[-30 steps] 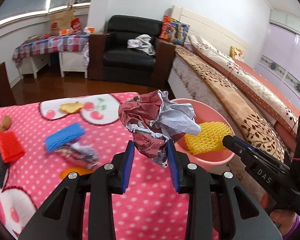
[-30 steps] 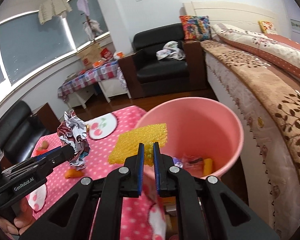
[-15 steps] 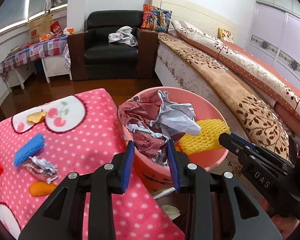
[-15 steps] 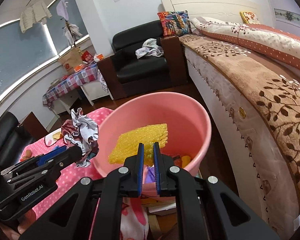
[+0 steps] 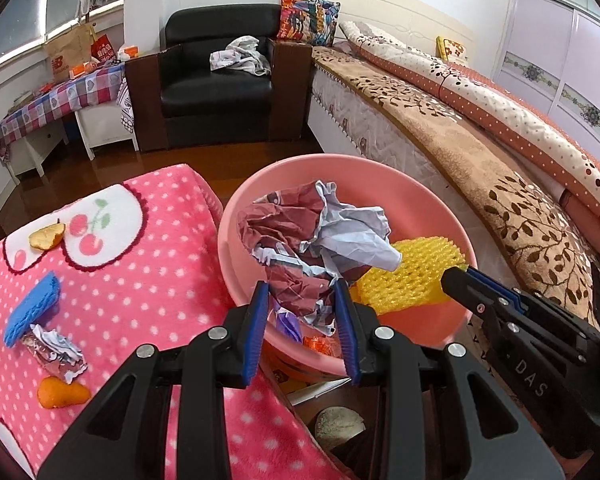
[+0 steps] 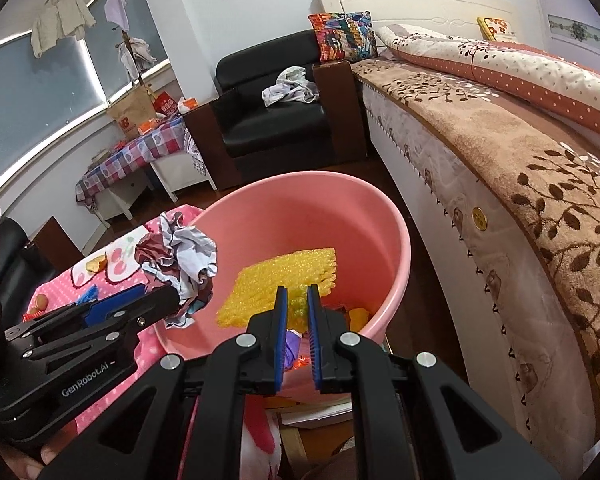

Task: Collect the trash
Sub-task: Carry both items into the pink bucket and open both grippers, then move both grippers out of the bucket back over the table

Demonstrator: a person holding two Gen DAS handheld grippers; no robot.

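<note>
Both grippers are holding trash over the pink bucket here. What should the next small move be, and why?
Probably open both grippers to drop the loads. The left gripper holds the crumpled maroon-and-white paper wad and the right gripper pinches the yellow foam net, both over the round pink plastic bucket.

Left gripper (image 5: pixel 302 294) angled downward, jaws held apart and clamped on a wad between the pads, tips just left of the right gripper (image 6: pixel 297 294), likewise tilted down, jaws nearly together, pinching a sheet.
</note>
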